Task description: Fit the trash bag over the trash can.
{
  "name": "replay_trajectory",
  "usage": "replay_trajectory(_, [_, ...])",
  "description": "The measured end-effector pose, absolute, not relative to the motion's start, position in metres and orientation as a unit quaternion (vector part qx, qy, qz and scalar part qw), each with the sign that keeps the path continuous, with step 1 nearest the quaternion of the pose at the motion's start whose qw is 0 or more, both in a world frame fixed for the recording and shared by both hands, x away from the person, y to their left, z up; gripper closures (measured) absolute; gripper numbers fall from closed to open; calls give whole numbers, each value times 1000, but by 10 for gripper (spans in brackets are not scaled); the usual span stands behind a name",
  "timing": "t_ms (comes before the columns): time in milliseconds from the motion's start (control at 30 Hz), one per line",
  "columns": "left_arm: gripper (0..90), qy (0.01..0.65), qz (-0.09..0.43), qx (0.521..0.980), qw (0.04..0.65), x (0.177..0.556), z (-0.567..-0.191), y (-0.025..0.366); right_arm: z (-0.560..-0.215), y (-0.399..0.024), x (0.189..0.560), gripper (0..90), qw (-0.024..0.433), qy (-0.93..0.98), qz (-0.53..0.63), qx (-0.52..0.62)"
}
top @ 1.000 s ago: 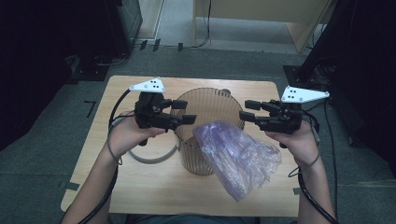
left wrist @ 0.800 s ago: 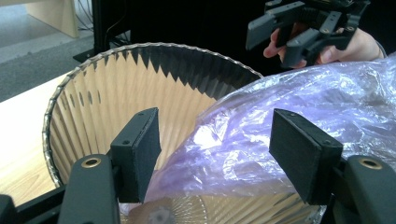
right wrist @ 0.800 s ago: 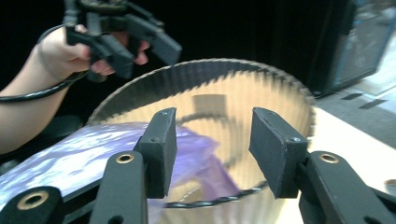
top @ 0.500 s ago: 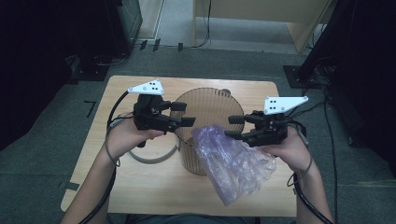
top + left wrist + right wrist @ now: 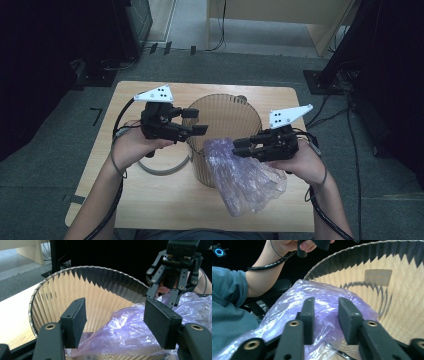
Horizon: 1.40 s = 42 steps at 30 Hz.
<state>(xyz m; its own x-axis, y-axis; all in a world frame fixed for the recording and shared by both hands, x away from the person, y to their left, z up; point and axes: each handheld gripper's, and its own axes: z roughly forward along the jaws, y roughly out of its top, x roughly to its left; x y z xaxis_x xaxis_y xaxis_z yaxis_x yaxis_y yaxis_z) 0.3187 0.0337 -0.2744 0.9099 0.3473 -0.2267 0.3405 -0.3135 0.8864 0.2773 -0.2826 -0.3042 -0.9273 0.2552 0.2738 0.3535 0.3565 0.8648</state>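
A ribbed, see-through brown bin [image 5: 225, 112] stands in the middle of the wooden table [image 5: 150, 200]. A crumpled purple plastic bag [image 5: 245, 175] hangs over its near right rim and down its outside. My left gripper [image 5: 196, 121] hovers open at the bin's left rim. In the left gripper view its jaws [image 5: 115, 320] stand wide apart over the rim, with the bag [image 5: 130, 325] below them. My right gripper [image 5: 239, 147] is at the bag's top edge. Its jaws [image 5: 325, 315] are partly apart just above the bag [image 5: 294, 297], with no film pinched between them.
A grey ring [image 5: 162, 170] lies flat on the table, left of the bin under my left hand. A label [image 5: 378, 277] is on the bin's inner wall. Dark equipment and cables stand on the floor around the table.
My right gripper has moved left and down, from beside the bin to the bag's top edge. The bag has shifted slightly. The left gripper has hardly moved.
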Motion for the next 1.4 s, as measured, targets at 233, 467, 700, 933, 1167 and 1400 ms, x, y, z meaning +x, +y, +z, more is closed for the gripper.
replay_trajectory(233, [343, 208, -2, 811, 547, 318, -275, 32, -301, -277, 276, 900, 55, -828, -522, -194])
replay_trajectory(467, [343, 196, -11, 813, 548, 314, -274, 27, -294, -278, 279, 900, 40, -811, -541, -220])
replay_trajectory(700, [333, 176, -15, 819, 546, 305, -273, 18, -290, -280, 286, 900, 25, -785, -562, -260])
replay_trajectory(933, [308, 165, -25, 827, 537, 305, -279, 11, -286, -279, 292, 900, 3, -764, -573, -295])
replay_trajectory(1167, [317, 157, -28, 829, 536, 308, -283, 8, -284, -274, 294, 900, -14, -757, -580, -300])
replay_trajectory(1400, [650, 175, -20, 840, 514, 304, -280, 7, -281, -268, 295, 900, -24, -751, -588, -299])
